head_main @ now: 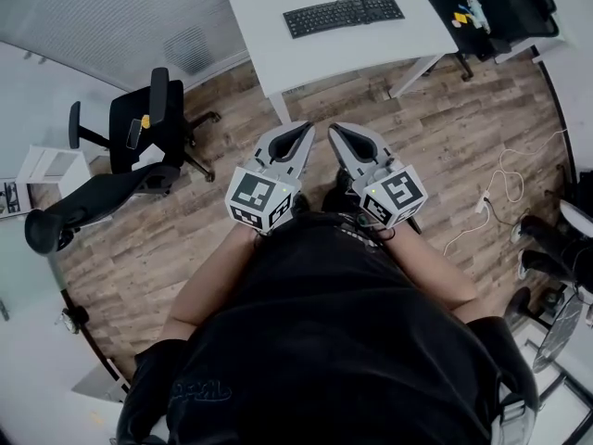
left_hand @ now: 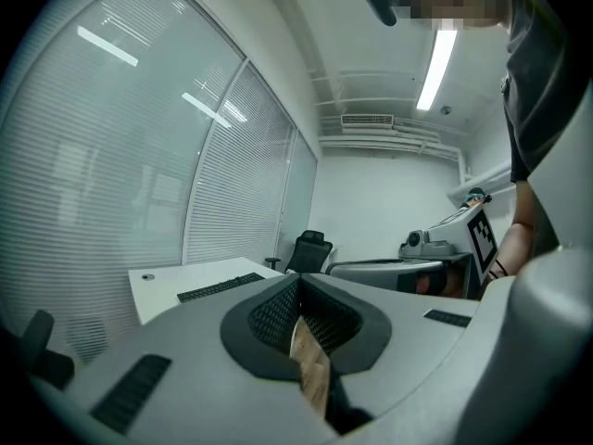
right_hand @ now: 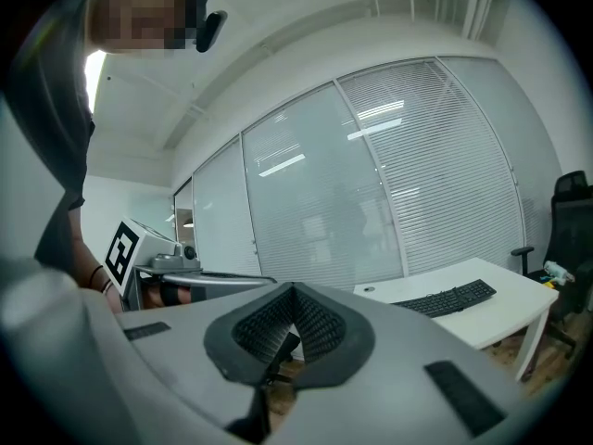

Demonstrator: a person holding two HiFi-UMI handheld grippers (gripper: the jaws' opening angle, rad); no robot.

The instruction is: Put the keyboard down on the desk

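A black keyboard (head_main: 343, 14) lies flat on the white desk (head_main: 278, 44) at the top of the head view, with nothing touching it. I hold both grippers close to my body, well short of the desk and above the wooden floor. The left gripper (head_main: 304, 130) and the right gripper (head_main: 336, 131) are side by side, both shut and empty. In the left gripper view the left gripper (left_hand: 298, 282) points past the keyboard (left_hand: 220, 287), which sits far off to the left. In the right gripper view the right gripper (right_hand: 295, 291) has the keyboard (right_hand: 454, 298) far off to its right.
Two black office chairs (head_main: 153, 123) (head_main: 93, 202) stand to the left on the wooden floor. Another black chair (head_main: 505, 7) with small yellow and blue items is right of the desk. White cables (head_main: 500, 188) trail on the floor at right. A white shelf (head_main: 46, 170) stands far left.
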